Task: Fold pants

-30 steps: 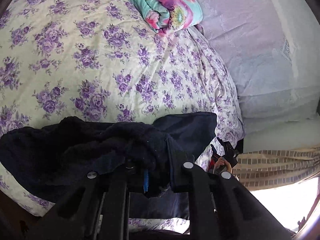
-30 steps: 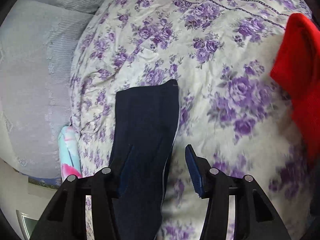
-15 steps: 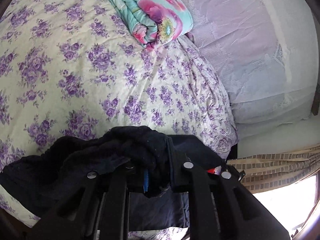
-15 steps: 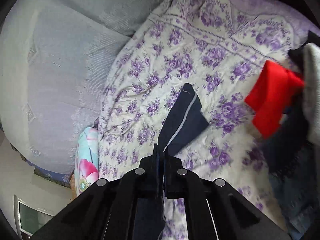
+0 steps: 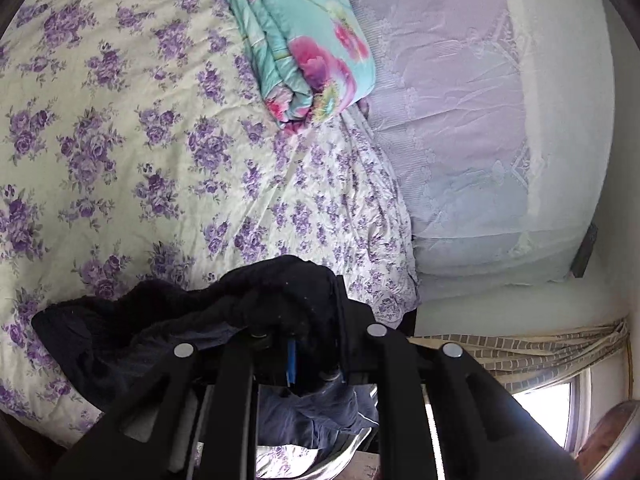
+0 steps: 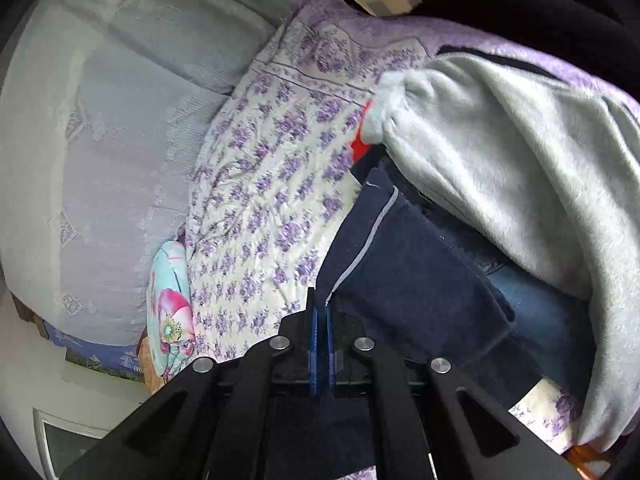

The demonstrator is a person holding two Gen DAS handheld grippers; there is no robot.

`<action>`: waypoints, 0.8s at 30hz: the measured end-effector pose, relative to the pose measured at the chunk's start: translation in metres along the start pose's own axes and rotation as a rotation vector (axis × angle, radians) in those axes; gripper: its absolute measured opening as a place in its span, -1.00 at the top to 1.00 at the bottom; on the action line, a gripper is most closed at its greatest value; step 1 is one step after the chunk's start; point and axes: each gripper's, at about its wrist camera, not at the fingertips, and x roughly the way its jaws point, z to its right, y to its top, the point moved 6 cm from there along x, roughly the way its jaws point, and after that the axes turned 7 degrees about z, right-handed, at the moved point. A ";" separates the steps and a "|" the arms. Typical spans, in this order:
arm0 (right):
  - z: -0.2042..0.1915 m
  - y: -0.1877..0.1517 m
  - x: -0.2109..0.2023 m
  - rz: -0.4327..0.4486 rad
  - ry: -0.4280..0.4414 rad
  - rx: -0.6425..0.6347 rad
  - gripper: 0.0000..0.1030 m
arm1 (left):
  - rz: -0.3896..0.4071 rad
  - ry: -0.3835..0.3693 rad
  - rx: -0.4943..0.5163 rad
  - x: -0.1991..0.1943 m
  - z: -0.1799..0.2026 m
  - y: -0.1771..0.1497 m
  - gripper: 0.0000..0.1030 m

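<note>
The dark navy pants point(image 5: 168, 332) bunch over my left gripper point(image 5: 292, 360), which is shut on their thick fleecy end above the bed's near edge. In the right wrist view a pant leg point(image 6: 408, 264) with a pale side stripe stretches away from my right gripper point(image 6: 320, 344), which is shut on the leg's edge. The leg's far end lies against a pile of clothes. The cloth between the two grippers is hidden.
The bed point(image 5: 120, 128) has a purple-flowered cover. A folded teal floral quilt point(image 5: 304, 40) lies by the lilac headboard cover point(image 5: 460, 120). A grey fleece garment point(image 6: 520, 160), a red item point(image 6: 358, 144) and jeans point(image 6: 532, 304) pile up beside the leg. A curtain point(image 5: 520, 352) hangs low right.
My right gripper closed on the pant leg and lifted it, swinging toward the clothes pile. My left gripper, still holding the pants, rose and pulled back toward the bed's edge.
</note>
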 end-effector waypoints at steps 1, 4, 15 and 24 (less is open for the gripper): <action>0.007 0.002 0.020 -0.028 -0.010 0.032 0.93 | -0.002 0.015 -0.014 0.009 -0.006 0.004 0.74; 0.013 0.020 0.083 -0.082 -0.052 0.056 0.93 | 0.009 0.038 -0.033 0.045 -0.016 0.022 0.74; -0.058 0.071 0.288 -0.224 -0.121 -0.070 -0.06 | 0.108 0.086 -0.343 0.148 -0.100 0.094 0.08; -0.098 0.039 0.210 -0.067 -0.081 -0.418 -0.09 | 0.068 0.066 -0.122 0.107 -0.042 0.085 -0.56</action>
